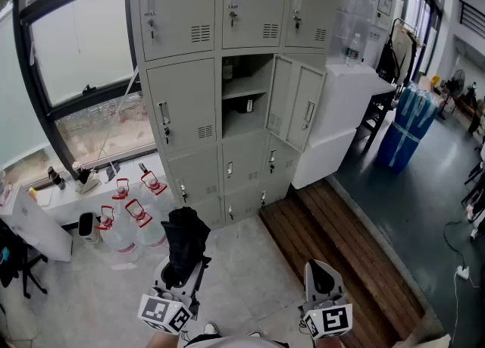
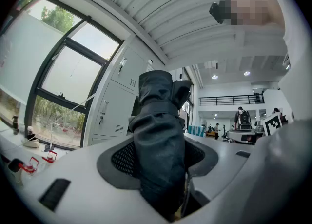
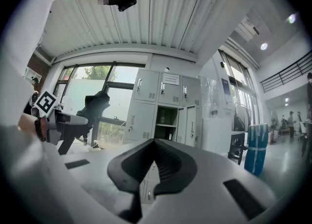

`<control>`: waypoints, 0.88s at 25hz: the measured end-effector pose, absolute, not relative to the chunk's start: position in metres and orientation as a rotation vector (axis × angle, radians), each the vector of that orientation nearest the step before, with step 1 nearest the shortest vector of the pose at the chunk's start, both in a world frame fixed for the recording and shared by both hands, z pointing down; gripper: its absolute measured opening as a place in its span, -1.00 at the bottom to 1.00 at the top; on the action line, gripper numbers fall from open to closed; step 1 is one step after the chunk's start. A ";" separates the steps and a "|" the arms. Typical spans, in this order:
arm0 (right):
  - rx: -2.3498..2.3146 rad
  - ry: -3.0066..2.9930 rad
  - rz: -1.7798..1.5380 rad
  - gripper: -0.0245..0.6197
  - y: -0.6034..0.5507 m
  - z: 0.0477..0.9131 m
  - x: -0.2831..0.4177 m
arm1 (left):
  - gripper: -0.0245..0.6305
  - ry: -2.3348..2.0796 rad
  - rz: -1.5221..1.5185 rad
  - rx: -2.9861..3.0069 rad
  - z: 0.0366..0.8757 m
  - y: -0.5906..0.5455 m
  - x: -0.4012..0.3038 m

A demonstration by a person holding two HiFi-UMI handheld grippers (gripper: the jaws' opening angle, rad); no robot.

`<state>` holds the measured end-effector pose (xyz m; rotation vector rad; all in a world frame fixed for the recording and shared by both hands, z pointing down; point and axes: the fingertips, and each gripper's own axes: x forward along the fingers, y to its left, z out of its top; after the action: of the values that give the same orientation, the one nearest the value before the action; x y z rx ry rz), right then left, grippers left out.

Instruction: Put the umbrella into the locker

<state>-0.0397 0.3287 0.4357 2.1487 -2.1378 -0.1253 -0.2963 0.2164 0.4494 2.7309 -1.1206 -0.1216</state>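
Observation:
A black folded umbrella [image 1: 184,244] stands up out of my left gripper [image 1: 182,278], low in the head view and left of centre. In the left gripper view the umbrella [image 2: 158,140] fills the gap, and the left gripper [image 2: 161,167] is shut on it. The grey locker bank [image 1: 227,73] stands ahead, with one middle compartment [image 1: 244,100] open and its door [image 1: 295,102] swung to the right. My right gripper [image 1: 322,282] is low at the right, shut and empty. In the right gripper view, my right gripper [image 3: 153,169] faces the open compartment [image 3: 165,120], with the umbrella [image 3: 96,105] at left.
Several water jugs [image 1: 125,221] with red handles sit on the floor left of the lockers. A wooden platform [image 1: 341,248] runs along the right. A white cabinet [image 1: 345,111] and blue wrapped bundles [image 1: 409,126] stand beyond the locker door. People [image 2: 241,118] move far off.

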 end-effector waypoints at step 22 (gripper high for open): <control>2.148 -2.255 0.033 -0.88 0.334 0.476 0.001 | -0.19 -1.157 -0.049 2.741 0.465 0.211 -0.255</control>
<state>0.0014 0.3342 0.4760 2.1485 -2.2551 0.0334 -0.2551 0.2108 0.4646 2.7408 -1.1569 -0.0492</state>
